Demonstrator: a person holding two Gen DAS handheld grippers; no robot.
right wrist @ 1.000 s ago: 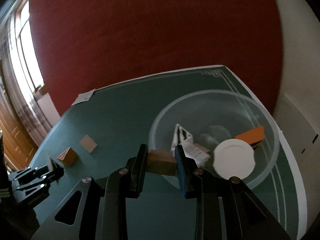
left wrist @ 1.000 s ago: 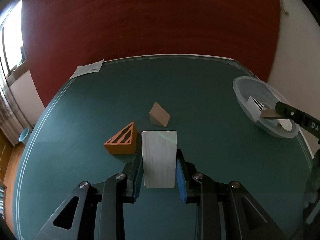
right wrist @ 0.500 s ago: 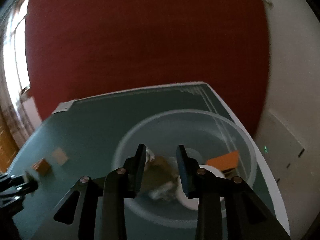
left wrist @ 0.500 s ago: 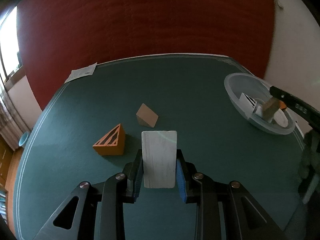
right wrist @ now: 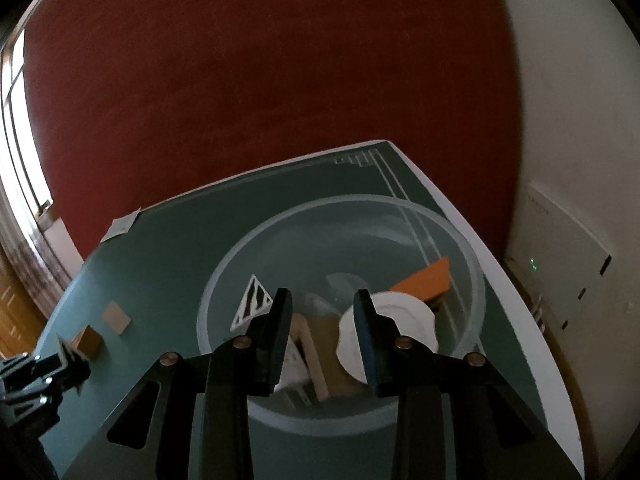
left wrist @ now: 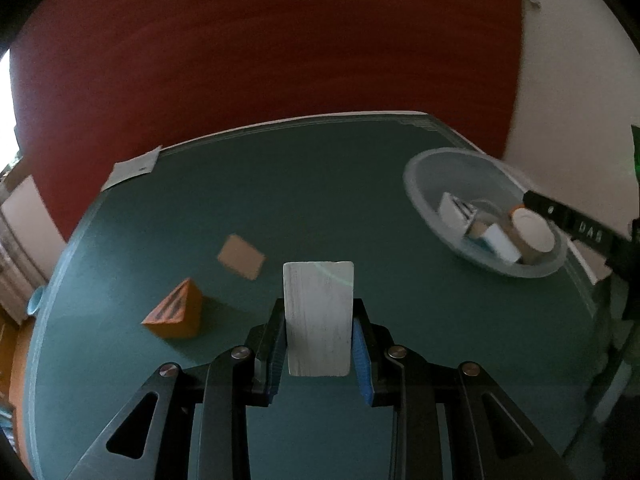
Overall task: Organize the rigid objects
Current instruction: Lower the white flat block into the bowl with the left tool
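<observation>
Gripping a white block [left wrist: 319, 316] upright between its jaws, the left gripper [left wrist: 319, 344] hangs over the near middle of the green table [left wrist: 320, 184], the block's long axis running along the fingers. The clear bowl [left wrist: 424, 184] sits to the far right, so the block's way in lies rightward and away. Two pieces are yet to be gathered, both left of the held block: an orange wedge [left wrist: 176, 316] at the near left and a tan block [left wrist: 241, 257] just beyond it, apart from each other.

Over the bowl [right wrist: 472, 280], the right gripper [right wrist: 323, 312] holds nothing; its jaws, which have just been opening, stand narrowly apart with a brown block [right wrist: 320, 344] lying below in the bowl among a white striped wedge [right wrist: 252, 300], a white disc [right wrist: 404, 320] and an orange block [right wrist: 424, 280].

The left hand is the nearer to the loose pieces, but it probably has to clear its load into the bowl first.
</observation>
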